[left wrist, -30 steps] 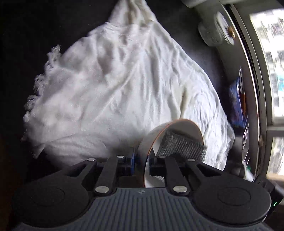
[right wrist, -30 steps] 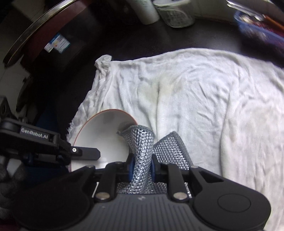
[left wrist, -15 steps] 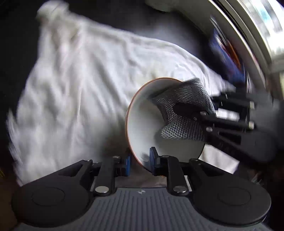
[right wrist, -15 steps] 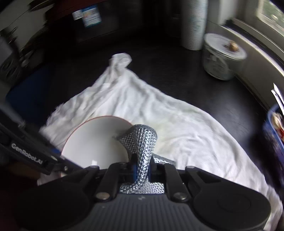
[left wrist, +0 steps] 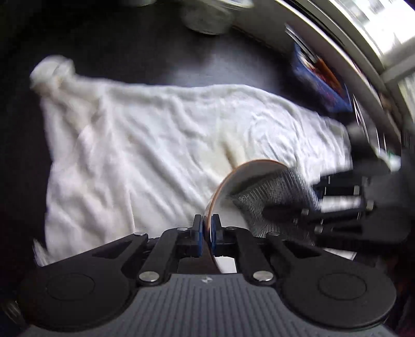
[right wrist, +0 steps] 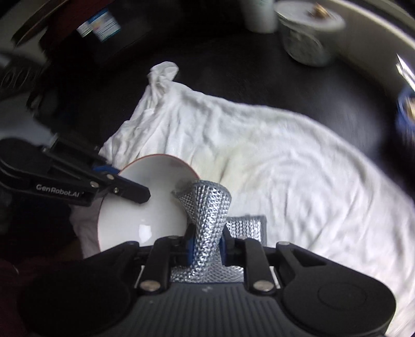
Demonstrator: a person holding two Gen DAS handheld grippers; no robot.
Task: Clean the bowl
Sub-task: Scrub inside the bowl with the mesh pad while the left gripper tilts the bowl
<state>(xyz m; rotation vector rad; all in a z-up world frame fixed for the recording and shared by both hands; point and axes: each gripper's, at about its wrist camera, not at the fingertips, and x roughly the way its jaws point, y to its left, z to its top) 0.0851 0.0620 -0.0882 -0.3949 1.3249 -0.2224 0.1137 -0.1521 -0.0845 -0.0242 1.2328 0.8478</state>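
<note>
A white bowl point(right wrist: 145, 207) with a brown rim is held tilted above a white towel point(right wrist: 272, 160). My left gripper point(left wrist: 207, 228) is shut on the bowl's rim point(left wrist: 220, 186); it also shows in the right wrist view point(right wrist: 122, 185). My right gripper point(right wrist: 205, 238) is shut on a silver mesh scrubbing cloth point(right wrist: 207, 210), which presses against the bowl's inner right side. In the left wrist view the cloth point(left wrist: 275, 197) fills the bowl's opening, with the right gripper point(left wrist: 306, 210) behind it.
The towel point(left wrist: 155, 155) lies spread on a dark countertop point(right wrist: 259, 77). A lidded glass jar point(right wrist: 308, 33) and a white cylinder point(right wrist: 259, 13) stand at the back. A blue container point(left wrist: 321, 80) sits by the window ledge.
Both views swung and are blurred. The bowl has turned more edge-on in the left gripper. The mesh cloth has moved across the bowl's inside.
</note>
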